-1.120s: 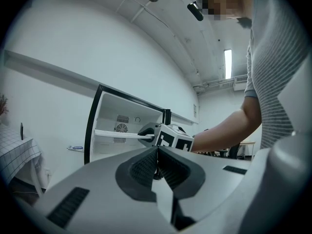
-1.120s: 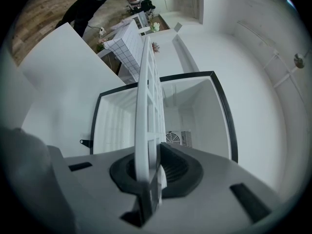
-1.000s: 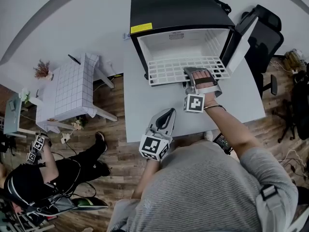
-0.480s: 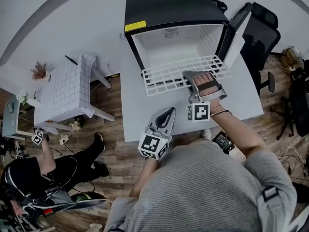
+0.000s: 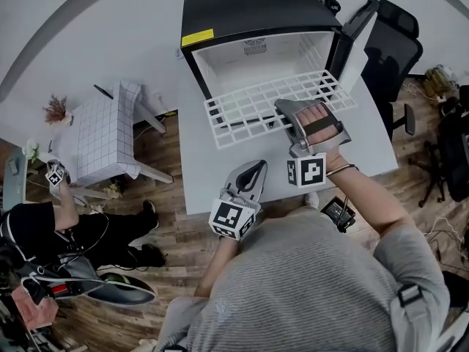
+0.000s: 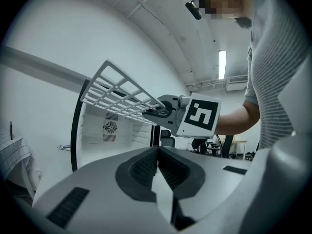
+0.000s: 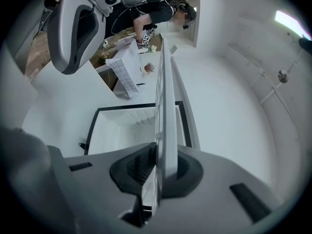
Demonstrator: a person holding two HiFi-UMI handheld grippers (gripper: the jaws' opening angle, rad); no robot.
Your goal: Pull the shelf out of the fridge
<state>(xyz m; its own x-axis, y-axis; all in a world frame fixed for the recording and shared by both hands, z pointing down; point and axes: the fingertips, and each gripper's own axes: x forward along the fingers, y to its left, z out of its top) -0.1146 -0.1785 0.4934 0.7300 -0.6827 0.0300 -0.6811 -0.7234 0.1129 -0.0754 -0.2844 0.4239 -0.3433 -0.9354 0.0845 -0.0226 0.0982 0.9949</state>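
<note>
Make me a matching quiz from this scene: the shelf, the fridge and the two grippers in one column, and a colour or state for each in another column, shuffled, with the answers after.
Column one:
1. shelf
2. fridge
3. left gripper
4. right gripper

Column two:
A. jaws together, nothing between them
B. black outside, white inside
C. white wire grid, held up in the air
D. jaws clamped on the edge of the grid

Pairs: 1-C, 2-B, 3-A, 4-D
</note>
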